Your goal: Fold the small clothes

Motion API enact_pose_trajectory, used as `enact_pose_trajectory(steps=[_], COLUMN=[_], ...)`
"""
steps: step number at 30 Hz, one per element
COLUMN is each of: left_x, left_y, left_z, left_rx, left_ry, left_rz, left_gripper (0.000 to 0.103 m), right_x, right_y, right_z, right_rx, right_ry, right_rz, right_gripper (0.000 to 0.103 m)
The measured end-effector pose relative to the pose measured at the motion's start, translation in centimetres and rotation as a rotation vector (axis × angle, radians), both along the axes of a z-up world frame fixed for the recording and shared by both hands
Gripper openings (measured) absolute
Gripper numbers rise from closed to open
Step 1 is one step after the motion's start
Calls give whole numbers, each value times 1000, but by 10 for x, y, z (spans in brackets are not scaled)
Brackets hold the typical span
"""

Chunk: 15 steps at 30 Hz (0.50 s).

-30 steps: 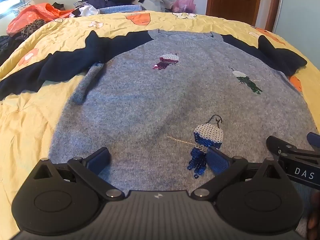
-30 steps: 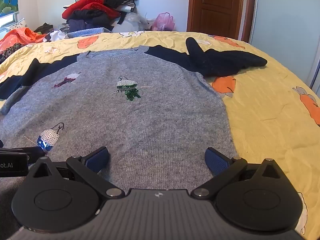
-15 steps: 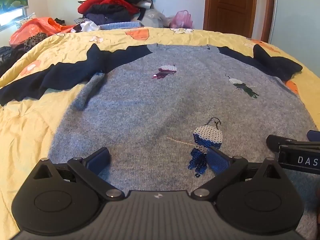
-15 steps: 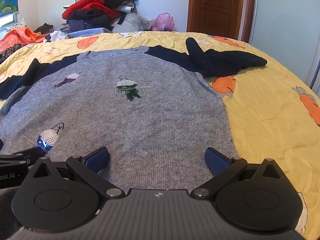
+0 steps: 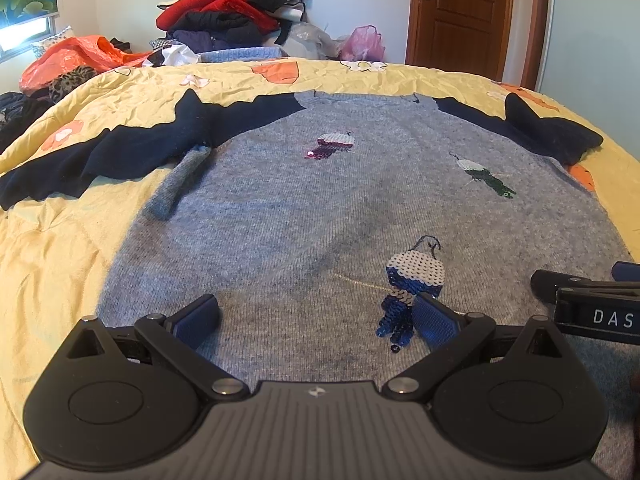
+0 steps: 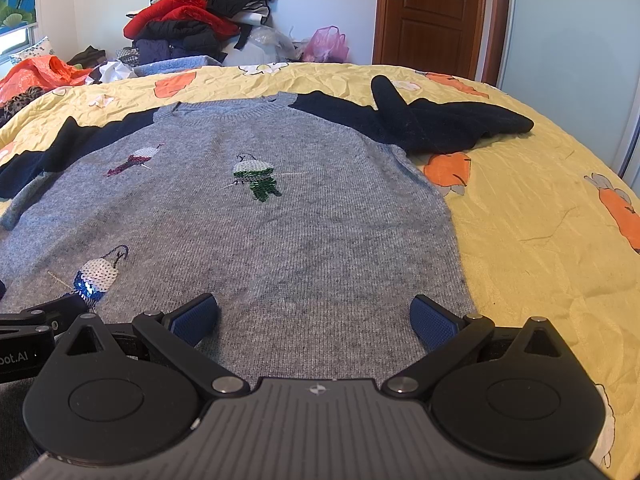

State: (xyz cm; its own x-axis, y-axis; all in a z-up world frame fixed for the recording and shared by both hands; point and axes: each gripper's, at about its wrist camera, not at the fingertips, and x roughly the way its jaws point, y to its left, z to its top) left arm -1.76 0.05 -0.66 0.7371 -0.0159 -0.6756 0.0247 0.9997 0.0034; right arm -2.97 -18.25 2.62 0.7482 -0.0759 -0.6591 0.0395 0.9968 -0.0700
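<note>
Your left gripper (image 5: 316,316) and right gripper (image 6: 314,316) sit low, side by side, over the sweater (image 6: 280,240) hem, fingers wide apart, holding nothing.

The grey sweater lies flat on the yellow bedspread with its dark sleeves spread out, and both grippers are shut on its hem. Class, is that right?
Not quite: both grippers are open. The left gripper and the right gripper each show blue pads wide apart over the grey sweater in their own wrist views.
</note>
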Motion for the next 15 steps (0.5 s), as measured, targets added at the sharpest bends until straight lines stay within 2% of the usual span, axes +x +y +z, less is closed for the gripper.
enact_pose_trajectory(steps=[6,10,12,15], left_x=[0,-1,0,-1], left_y=[0,0,-1,0], left_z=[0,0,0,-1], left_rx=[-1,-1,0,-2], left_ry=[-2,-3,-3,-3], left_rz=[-1,-1,0,0], left_gripper=[103,103,103,103], right_x=[0,6,12,25], right_y=[1,-5,-14,-37], right_z=[0,7,12,27], right_rx=[-2,1,15,32], right_ry=[2,27,6,-73], right_rz=[1,43,34,16], right_gripper=[103,102,103,103])
